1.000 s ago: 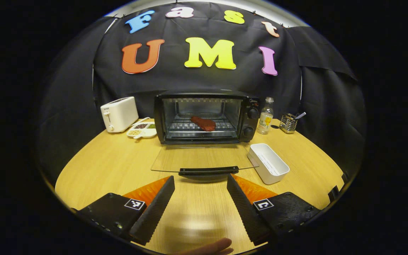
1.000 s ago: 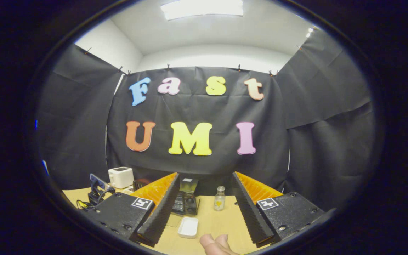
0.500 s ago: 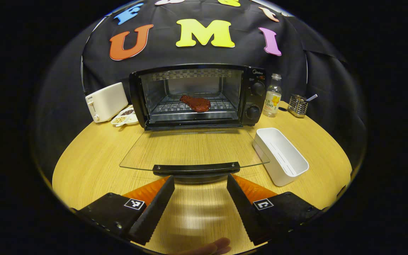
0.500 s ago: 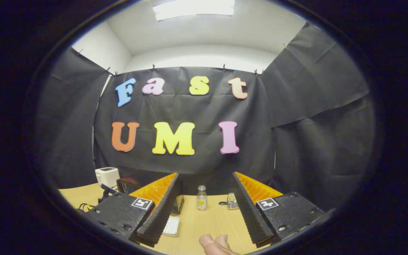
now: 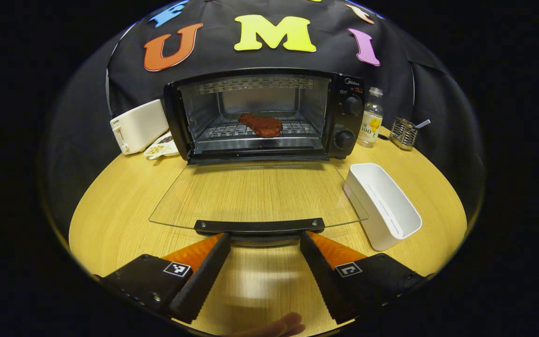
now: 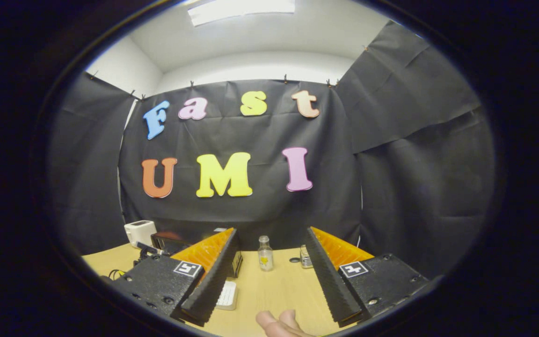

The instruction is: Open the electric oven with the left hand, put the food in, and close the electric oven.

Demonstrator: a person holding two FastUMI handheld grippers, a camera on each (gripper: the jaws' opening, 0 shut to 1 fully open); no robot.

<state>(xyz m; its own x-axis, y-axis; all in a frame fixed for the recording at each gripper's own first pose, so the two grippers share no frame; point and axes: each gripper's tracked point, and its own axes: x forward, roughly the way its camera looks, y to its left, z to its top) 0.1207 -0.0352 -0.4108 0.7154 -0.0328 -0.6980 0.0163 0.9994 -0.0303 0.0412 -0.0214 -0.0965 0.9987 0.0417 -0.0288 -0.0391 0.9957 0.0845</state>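
With the meat (image 5: 261, 125) on the rack and the door handle (image 5: 258, 226) just ahead, the left gripper (image 5: 265, 243), jaws wide and empty, could skid off the handle or bump the white tray (image 5: 384, 208).

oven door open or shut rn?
Open: the glass door lies flat in front of the oven, food on the rack inside.

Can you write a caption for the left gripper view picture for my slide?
Open left tool nears the handle of the oven door, meat on the rack.
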